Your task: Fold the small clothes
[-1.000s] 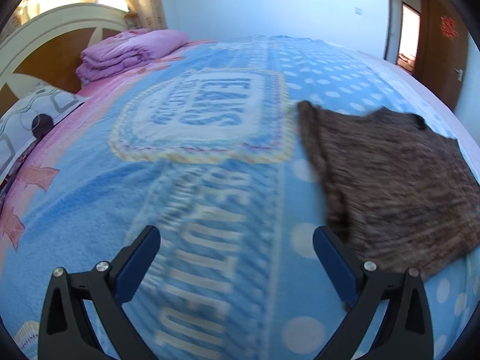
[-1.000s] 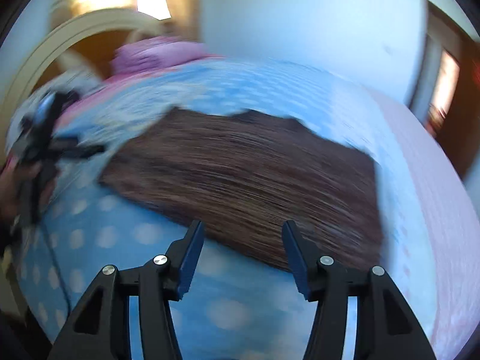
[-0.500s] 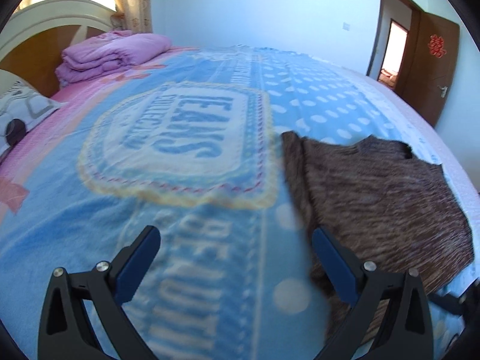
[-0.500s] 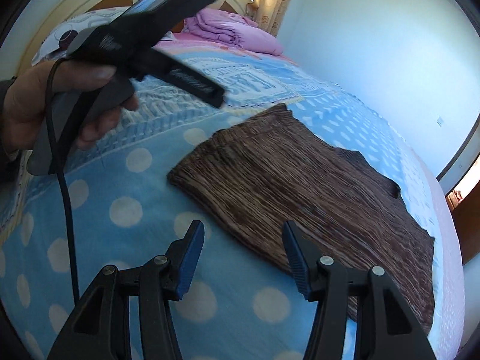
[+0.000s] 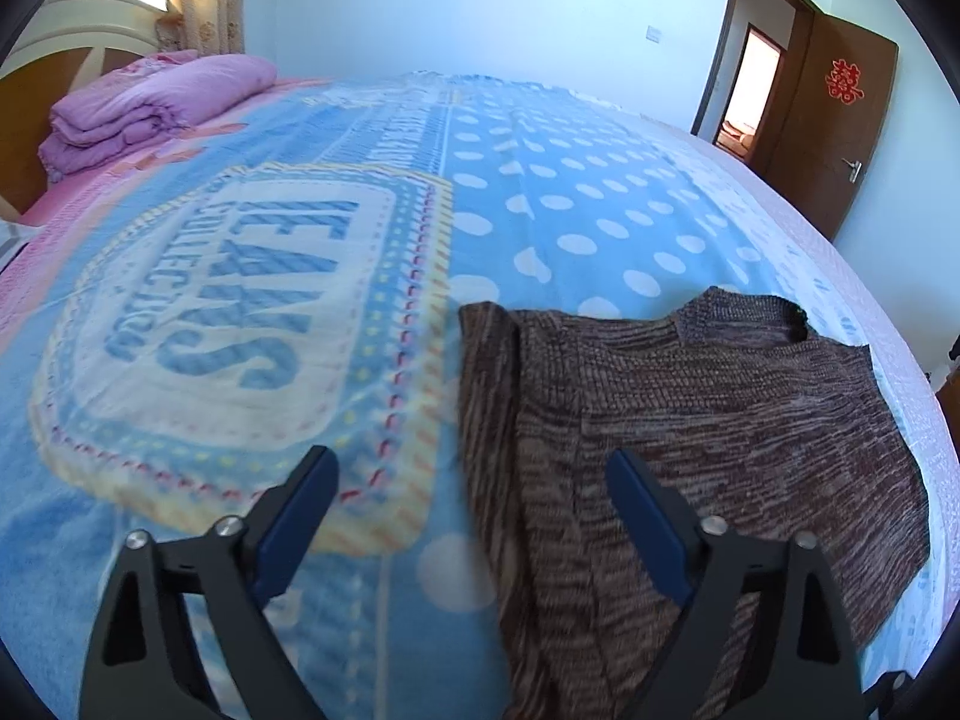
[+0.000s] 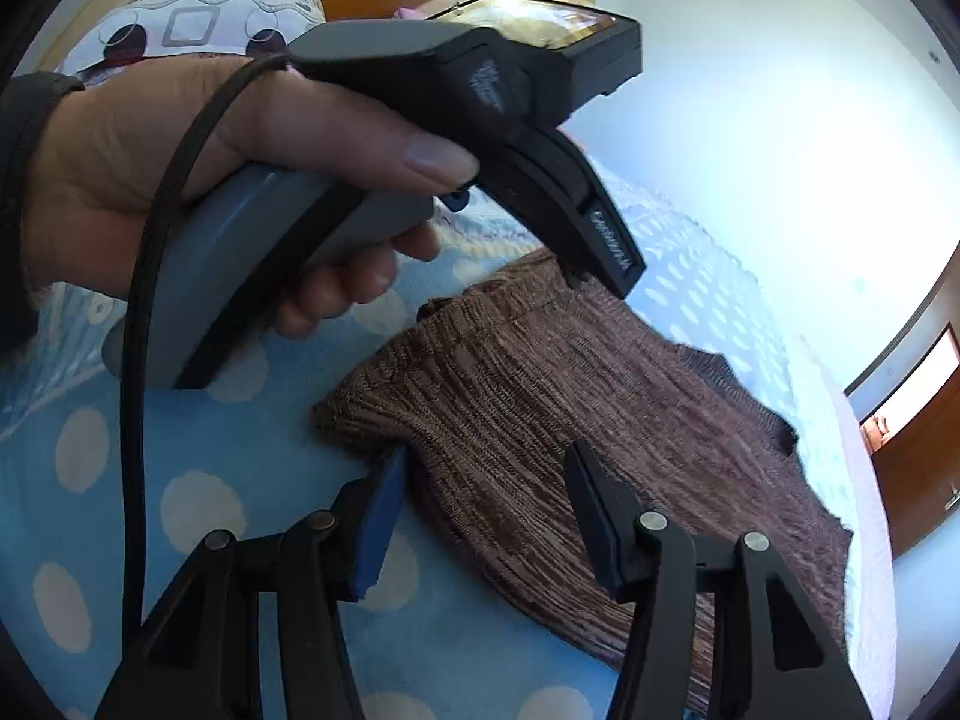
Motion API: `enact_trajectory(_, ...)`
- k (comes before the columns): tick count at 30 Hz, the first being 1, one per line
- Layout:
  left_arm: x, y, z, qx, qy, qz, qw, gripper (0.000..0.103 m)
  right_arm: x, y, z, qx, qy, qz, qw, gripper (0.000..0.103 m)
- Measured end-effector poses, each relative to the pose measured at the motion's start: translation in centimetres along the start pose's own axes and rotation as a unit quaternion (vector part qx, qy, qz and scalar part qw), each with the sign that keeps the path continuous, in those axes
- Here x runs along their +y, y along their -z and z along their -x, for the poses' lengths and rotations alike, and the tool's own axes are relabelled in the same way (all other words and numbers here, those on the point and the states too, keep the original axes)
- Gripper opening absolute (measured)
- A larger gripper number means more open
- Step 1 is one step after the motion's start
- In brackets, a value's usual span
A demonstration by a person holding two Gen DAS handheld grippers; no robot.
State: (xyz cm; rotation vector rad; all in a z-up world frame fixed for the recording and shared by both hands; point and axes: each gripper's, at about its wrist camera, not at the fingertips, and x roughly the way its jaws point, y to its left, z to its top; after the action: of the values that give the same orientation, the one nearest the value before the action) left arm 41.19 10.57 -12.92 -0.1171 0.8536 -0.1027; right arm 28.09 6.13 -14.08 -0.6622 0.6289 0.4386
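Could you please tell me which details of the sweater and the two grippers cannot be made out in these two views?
- Sweater: its near hem is cut off by the left wrist view's bottom edge, behind the left gripper, whose jaws are closing.
- Left gripper's fingertips: hidden in the right wrist view behind its own body.
- Right gripper: whether its jaws touch the sweater is unclear.
- Sweater's underside: hidden against the blanket.

Bed [image 5: 780,222] with blue dotted blanket [image 5: 540,222], brown knit sweater [image 5: 690,420] lying flat, folded purple quilt [image 5: 150,108] near headboard
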Motion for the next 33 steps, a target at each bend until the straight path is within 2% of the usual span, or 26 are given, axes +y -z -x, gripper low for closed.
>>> enact_trajectory(3,-0.2,-0.2,-1.0,0.008,0.003,-0.005,0.9999,0.078,0.0,0.1,0.1,-0.003,-0.003,-0.004,1.0,0.055)
enact_trajectory(5,-0.3,-0.2,-1.7,0.018,0.005,-0.011,0.9998,0.075,0.0,0.1,0.0,-0.004,-0.004,-0.005,1.0,0.054)
enact_trajectory(8,-0.4,-0.3,-2.0,0.018,0.005,-0.017,0.9997,0.073,0.1,0.1,-0.3,-0.004,-0.015,0.0,1.0,0.039)
enact_trajectory(10,-0.6,-0.4,-2.1,0.018,0.009,-0.023,0.9995,0.063,0.5,0.0,-0.4,-0.005,-0.017,0.007,1.0,0.027)
enact_trajectory(12,-0.7,-0.4,-2.1,0.017,0.012,-0.025,0.9995,0.057,1.0,0.0,-0.1,-0.006,-0.016,0.013,1.0,0.022)
enact_trajectory(16,-0.8,-0.4,-2.3,0.016,0.021,-0.027,0.9993,0.049,0.7,0.0,-0.3,-0.004,-0.023,0.002,1.0,0.02)
enact_trajectory(22,-0.9,-0.5,-2.4,0.016,0.022,-0.026,0.9993,0.046,0.3,-0.2,-0.9,-0.002,-0.025,-0.005,1.0,0.018)
enact_trajectory(25,-1.0,-0.5,-2.5,0.016,0.029,-0.028,0.999,0.036,0.5,-0.2,-1.0,-0.003,-0.026,-0.001,1.0,0.011)
enact_trajectory(27,-1.1,-0.5,-2.5,0.015,0.037,-0.03,0.9988,0.02,0.6,-0.2,-0.9,-0.003,-0.024,0.001,1.0,0.01)
enact_trajectory(33,-1.2,-0.6,-2.6,0.018,0.051,-0.028,0.9982,0.015,0.8,-0.2,-0.7,-0.004,-0.029,-0.002,1.0,0.008)
